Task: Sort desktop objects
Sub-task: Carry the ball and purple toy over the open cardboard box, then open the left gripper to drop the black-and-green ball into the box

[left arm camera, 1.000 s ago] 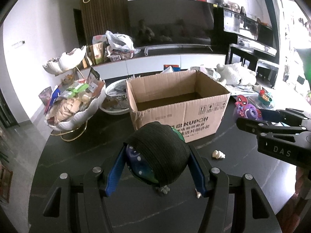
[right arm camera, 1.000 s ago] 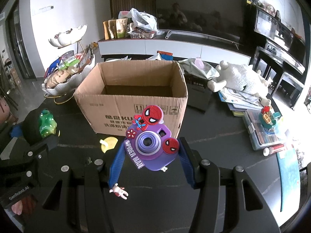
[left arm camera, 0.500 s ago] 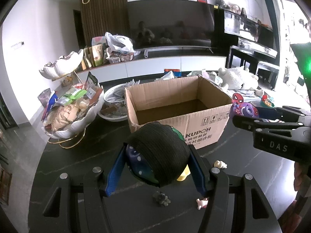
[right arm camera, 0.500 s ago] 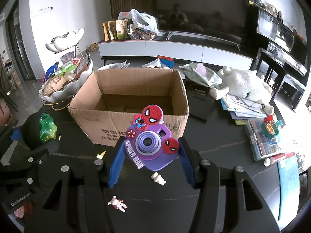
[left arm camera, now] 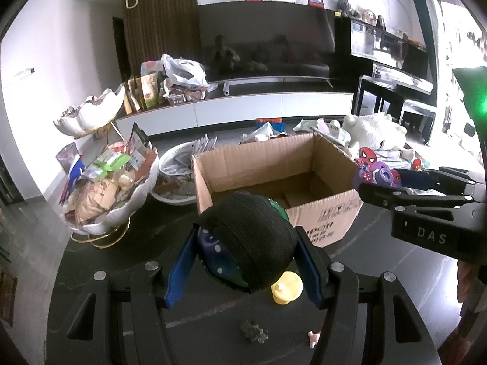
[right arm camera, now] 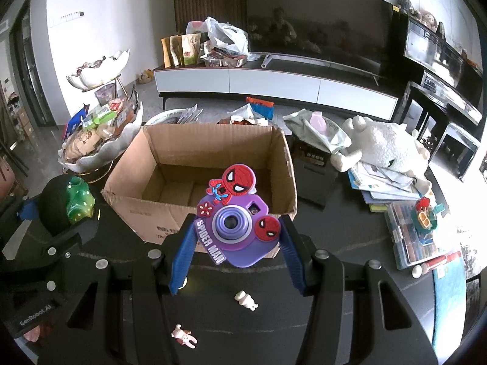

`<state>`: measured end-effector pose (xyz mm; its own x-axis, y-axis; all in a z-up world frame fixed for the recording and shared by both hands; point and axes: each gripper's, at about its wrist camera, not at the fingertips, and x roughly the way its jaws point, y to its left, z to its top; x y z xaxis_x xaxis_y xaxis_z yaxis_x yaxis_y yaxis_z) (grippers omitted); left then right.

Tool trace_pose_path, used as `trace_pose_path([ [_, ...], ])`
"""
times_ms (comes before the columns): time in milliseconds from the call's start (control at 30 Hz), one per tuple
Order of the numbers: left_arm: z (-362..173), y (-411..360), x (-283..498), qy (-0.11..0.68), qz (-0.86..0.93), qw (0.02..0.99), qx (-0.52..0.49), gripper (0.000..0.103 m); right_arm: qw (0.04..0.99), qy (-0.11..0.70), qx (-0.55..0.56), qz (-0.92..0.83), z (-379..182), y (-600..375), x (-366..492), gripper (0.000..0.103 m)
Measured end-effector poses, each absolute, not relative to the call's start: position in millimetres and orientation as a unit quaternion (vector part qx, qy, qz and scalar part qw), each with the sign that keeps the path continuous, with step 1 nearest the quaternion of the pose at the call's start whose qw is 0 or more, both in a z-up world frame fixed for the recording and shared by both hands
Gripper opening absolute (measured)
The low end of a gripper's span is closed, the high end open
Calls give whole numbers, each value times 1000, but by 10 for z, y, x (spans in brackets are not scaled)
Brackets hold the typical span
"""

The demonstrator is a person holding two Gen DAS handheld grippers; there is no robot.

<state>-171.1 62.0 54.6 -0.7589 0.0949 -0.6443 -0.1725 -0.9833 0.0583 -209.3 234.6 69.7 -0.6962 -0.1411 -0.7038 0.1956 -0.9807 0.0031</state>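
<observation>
Left wrist view: left gripper [left arm camera: 246, 263] clamps black-banded green-blue toy ball [left arm camera: 248, 241].
Right wrist view: right gripper [right arm camera: 236, 251] clamps purple Spider-Man toy camera [right arm camera: 236, 225] before open cardboard box [right arm camera: 170, 213].

One cardboard box [right arm camera: 201, 179], one Spider-Man toy camera [right arm camera: 236, 228], one plush sheep [right arm camera: 386, 149], two tiny figurines [right arm camera: 246, 300], two shell-shaped bowls [right arm camera: 97, 71].

A white plush toy [right arm camera: 386, 146] lies near stacked papers [right arm camera: 380, 185] beyond the television [right arm camera: 316, 21].

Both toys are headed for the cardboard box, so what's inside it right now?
The cardboard box shows only bare brown floor flaps. The purple Spider-Man camera in the right gripper covers the near right corner, so that part cannot be checked.
</observation>
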Motion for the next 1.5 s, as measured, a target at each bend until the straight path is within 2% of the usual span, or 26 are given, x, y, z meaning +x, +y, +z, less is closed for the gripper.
trace_pose_path([
  [1500, 376, 721, -2649, 57, 922, 70, -376, 58, 99, 33, 398, -911, 494, 2336, -2680, 50],
])
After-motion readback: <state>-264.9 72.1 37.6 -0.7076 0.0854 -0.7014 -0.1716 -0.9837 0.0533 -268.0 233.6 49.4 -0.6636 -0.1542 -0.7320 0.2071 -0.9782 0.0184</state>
